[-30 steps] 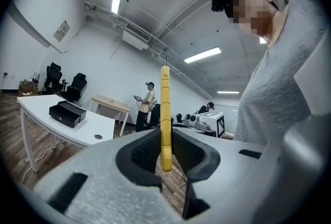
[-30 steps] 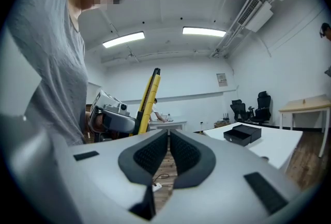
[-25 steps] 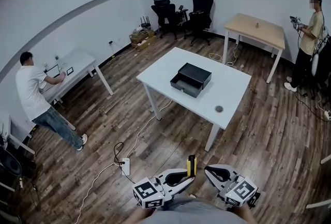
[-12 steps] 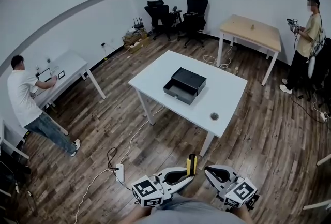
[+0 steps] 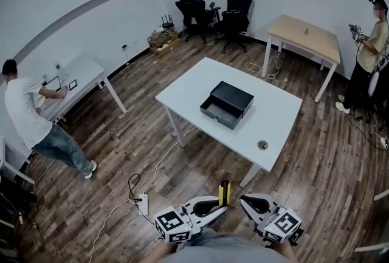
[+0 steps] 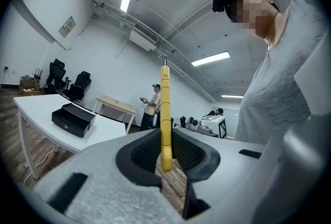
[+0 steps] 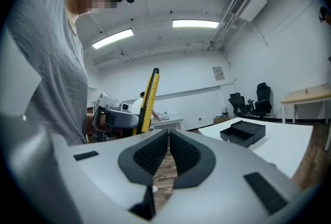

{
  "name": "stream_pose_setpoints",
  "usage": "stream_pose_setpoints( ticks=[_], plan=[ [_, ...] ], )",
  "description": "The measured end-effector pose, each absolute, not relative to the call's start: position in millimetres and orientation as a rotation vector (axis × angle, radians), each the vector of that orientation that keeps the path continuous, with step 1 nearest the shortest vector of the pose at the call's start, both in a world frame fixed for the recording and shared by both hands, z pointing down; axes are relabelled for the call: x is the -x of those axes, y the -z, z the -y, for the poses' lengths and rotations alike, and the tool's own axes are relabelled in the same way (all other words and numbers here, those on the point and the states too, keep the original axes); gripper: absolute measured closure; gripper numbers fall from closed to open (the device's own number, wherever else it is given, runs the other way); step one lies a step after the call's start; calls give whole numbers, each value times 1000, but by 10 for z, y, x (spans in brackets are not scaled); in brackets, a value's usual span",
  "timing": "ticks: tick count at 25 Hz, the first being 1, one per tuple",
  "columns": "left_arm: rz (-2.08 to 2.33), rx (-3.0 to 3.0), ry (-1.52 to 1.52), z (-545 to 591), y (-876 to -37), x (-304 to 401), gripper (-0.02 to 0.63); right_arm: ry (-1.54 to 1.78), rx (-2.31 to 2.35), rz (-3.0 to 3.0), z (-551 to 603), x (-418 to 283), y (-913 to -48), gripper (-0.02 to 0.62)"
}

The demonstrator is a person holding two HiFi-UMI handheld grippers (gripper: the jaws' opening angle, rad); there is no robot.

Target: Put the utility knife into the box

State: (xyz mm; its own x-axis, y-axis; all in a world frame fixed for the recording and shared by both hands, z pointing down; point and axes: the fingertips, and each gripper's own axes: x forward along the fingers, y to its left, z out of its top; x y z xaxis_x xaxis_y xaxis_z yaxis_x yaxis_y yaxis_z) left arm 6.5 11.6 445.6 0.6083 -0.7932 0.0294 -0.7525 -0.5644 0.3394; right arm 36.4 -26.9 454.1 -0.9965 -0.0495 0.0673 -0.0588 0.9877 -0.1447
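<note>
Well: carry step | your left gripper [image 5: 220, 206] pinched the knife [image 5: 225, 191], right gripper [image 5: 246, 202] was closed, empty | next likely needed reaching the box [image 5: 228, 104] mid-table [image 5: 182, 88].

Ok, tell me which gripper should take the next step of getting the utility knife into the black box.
Left. The left gripper is shut on the yellow utility knife; the right gripper is shut and empty. The black box sits open on the white table ahead.
</note>
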Motion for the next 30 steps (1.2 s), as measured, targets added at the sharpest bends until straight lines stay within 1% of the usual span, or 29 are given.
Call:
stream_pose_setpoints(
  ticks=[16,21,30],
  plan=[
    [1244,-2578,159,657,-4332,1326,529,-213,-139,3114,1018,935,-4341,564],
    [1204,-2610,142,787,-4330,1525,529,-204,-171,3122,1076,1146,-4311,564],
    [1187,-2594,115,1084,-4422,1658,529,-228,-149,3096,1310,1325,-4415,564]
  ],
)
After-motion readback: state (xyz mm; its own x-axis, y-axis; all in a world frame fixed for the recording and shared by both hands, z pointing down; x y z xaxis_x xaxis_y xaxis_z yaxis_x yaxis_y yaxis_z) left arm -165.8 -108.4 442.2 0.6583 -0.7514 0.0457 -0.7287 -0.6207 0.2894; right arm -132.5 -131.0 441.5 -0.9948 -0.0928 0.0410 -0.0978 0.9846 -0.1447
